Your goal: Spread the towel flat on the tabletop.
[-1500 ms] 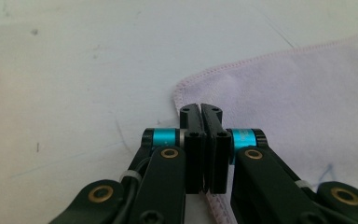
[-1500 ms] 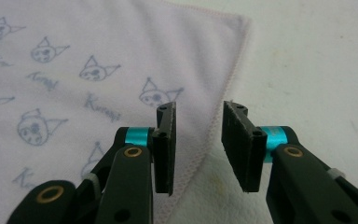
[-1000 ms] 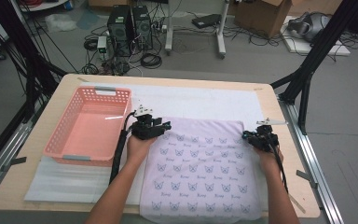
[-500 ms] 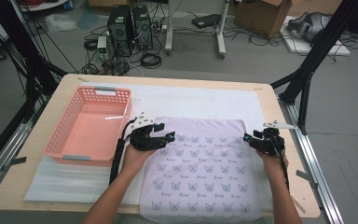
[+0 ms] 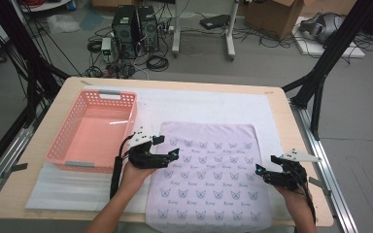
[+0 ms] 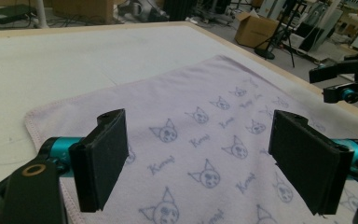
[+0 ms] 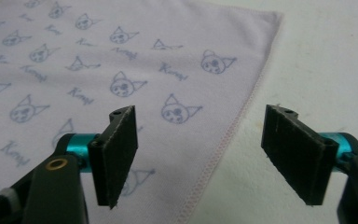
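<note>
Both grippers, left [image 5: 171, 156] and right [image 5: 261, 173], jaws just opened wide, empty; regrip lilac cat-print cloth [image 5: 211, 170] evenly at nine and three o'clock hems.

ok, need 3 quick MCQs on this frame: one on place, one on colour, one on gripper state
1. Where is the basket relative to the towel in the high view?
A. to its left
B. to its right
C. on top of it

2. What colour is the basket?
A. blue
B. pink
C. green

3. How do the left gripper's jaws stand?
A. shut on the towel's hem
B. shut on the basket's rim
C. open, nothing gripped

Answers:
1. A: the basket sits on the table left of the towel, which lies flat.
2. B: its latticed walls and floor are pink.
3. C: the left gripper has its jaws wide apart above the cat-print cloth, having just been opening; the right gripper is likewise open over the towel's stitched edge.
</note>
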Motion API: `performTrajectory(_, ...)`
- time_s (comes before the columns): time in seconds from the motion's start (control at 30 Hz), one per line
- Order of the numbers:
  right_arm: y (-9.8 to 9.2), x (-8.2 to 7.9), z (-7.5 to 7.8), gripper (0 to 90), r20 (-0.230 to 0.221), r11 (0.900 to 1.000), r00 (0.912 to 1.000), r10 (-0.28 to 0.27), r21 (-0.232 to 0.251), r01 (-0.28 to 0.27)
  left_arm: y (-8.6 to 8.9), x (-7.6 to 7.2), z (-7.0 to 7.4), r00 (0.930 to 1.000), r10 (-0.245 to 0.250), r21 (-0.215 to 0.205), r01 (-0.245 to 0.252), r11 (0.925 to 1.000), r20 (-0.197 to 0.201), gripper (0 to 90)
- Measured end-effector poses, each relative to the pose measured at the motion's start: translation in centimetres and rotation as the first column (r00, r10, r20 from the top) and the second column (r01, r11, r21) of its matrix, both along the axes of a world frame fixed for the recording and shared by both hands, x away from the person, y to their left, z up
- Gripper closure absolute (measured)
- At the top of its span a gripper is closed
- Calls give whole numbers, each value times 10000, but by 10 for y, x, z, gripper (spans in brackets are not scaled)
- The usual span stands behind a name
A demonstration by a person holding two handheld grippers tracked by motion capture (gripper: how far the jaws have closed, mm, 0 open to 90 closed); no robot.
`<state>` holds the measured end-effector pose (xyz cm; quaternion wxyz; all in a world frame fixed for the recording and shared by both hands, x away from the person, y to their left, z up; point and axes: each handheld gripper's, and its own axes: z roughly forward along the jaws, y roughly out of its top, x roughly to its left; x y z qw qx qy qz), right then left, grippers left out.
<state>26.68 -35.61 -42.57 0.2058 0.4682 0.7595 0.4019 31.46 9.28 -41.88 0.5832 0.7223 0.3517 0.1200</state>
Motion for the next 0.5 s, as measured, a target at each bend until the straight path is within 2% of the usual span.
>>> performTrajectory(0.07,-1,-4,0,228,171,10000,9998,34,75,-35,2,-1,-1,9999,-99,-173,99,9998,-14,210)
performTrajectory(0.17,-2,-8,-2,207,251,10000,9997,16,61,-17,6,-6,-7,9997,-244,-90,243,9997,-69,216)
performTrajectory(0.23,-3,-8,-3,206,295,10000,9996,37,30,-38,10,-9,-10,9998,-204,54,204,9998,11,217)
performTrajectory(0.33,-4,-7,-2,206,384,9999,9993,22,153,-28,14,-7,-11,9999,-9,-173,7,9999,-126,218)
performTrajectory(0.5,-3,-3,-2,206,425,9998,9991,53,175,-61,14,-8,-13,9999,48,179,-46,9998,-123,224)
